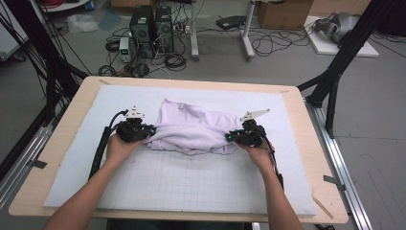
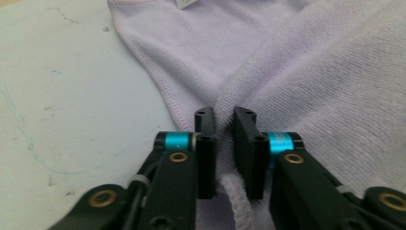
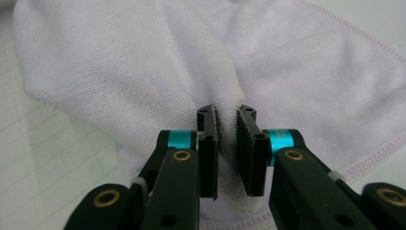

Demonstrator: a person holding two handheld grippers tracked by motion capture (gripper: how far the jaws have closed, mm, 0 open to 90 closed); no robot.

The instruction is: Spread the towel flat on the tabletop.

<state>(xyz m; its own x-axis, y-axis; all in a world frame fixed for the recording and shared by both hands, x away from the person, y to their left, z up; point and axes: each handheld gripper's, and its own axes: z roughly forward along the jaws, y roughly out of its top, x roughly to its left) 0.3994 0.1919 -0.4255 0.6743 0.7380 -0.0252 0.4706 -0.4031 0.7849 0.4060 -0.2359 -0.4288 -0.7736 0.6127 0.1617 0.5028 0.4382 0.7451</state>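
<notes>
Jaws of left gripper [image 2: 224,139] & right gripper [image 3: 226,139] each nearly closed, pinching a bunched edge of the lavender towel [image 1: 194,129] mid-desk on the white mat [image 1: 158,184]; thin pinch could slip w/ uneven pull; small tag [image 2: 186,4], text unreadable.

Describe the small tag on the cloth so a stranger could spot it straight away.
Start at the pale gridded mat covering the wooden table, then find the lilac towel bunched at its middle between the left hand-held gripper and the right hand-held gripper. Follow the towel's far edge to its left corner: the little white tag sits there, the one white patch on the lilac fabric.
</notes>
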